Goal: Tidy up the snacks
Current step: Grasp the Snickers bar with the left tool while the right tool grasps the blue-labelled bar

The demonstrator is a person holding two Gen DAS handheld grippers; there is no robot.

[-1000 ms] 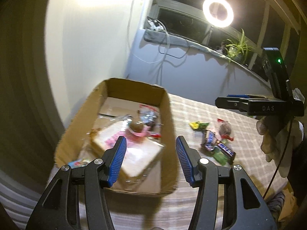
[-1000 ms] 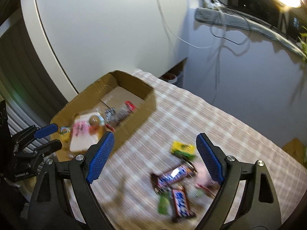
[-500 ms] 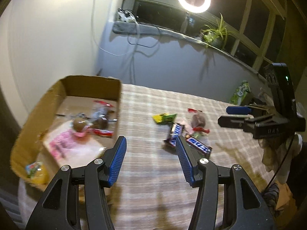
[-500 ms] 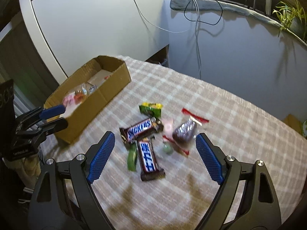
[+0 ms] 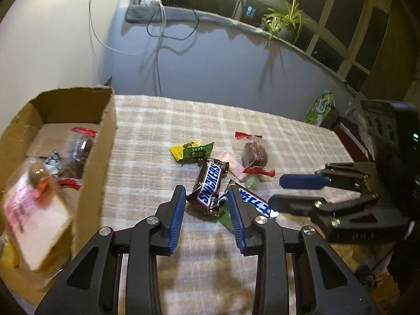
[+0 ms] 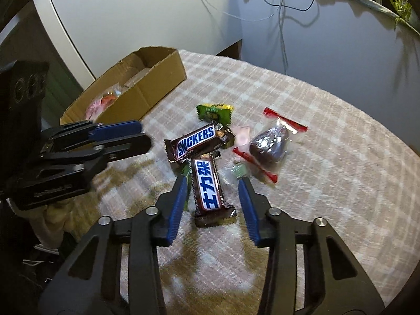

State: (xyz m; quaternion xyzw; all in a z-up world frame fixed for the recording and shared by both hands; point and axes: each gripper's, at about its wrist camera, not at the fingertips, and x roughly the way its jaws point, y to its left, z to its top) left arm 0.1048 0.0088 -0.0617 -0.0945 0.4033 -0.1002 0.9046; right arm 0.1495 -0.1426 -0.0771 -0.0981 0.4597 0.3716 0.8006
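Observation:
Loose snacks lie mid-table: a Snickers bar (image 5: 209, 182) (image 6: 195, 140), a second Snickers bar (image 6: 208, 187) (image 5: 256, 202), a green-yellow packet (image 5: 193, 151) (image 6: 214, 111) and a clear bag with a brown cake (image 5: 254, 155) (image 6: 270, 147). My left gripper (image 5: 206, 197) is open, its fingers on either side of the first bar's near end. My right gripper (image 6: 214, 187) is open around the second bar. The cardboard box (image 5: 97, 147) (image 6: 147, 89) at the left holds several wrapped snacks.
The checked tablecloth (image 5: 162, 131) covers the table. Each gripper shows in the other's view: the right one at the right of the left wrist view (image 5: 302, 191), the left one at the left of the right wrist view (image 6: 120, 137). A wall with hanging cables stands behind.
Both grippers swung from the box toward the loose snacks and came lower and closer. The Snickers bars now lie between the fingers. Jaws stayed open.

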